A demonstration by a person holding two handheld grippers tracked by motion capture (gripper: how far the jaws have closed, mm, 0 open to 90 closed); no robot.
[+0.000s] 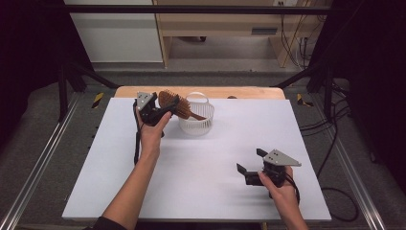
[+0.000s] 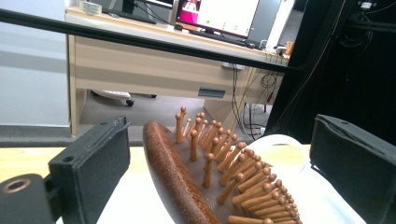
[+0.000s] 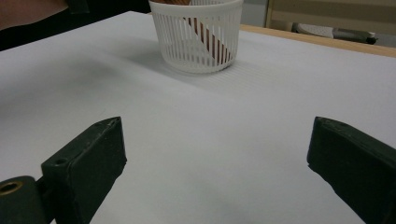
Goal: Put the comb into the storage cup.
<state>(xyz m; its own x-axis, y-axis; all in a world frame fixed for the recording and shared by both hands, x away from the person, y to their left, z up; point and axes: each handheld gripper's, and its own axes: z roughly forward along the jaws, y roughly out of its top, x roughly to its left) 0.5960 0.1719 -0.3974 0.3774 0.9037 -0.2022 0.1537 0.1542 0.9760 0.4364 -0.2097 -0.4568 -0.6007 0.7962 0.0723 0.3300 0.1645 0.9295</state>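
**Wooden hairbrush at the basket, both grippers parted**

White worktop (image 1: 201, 163) carries everything. Nearest the front edge, toward the right corner, the right gripper (image 1: 253, 165) sits low over the sheet, held in the person's right hand (image 1: 280, 184). Jaws stand wide apart with bare white surface between them; nothing gripped. Its own view looks across the sheet to the white slotted basket (image 3: 198, 39), well apart from it.

Farther back, left of centre, the left hand (image 1: 152, 132) holds the left gripper (image 1: 168, 109) raised, just beside the basket (image 1: 196, 120). The wooden hairbrush (image 1: 174, 103) has its handle down inside the basket, seen as a slanted brown bar through the slots in the right gripper view, and its head leans out over the rim toward the left gripper.

Left gripper view: brush head (image 2: 219, 182) lies between the jaws, pegs facing right. Jaws are spread, with a gap showing on each side of the head; contact lower down is out of frame, so probably not clamped.

Basket stands near the rear edge, roughly mid-width.
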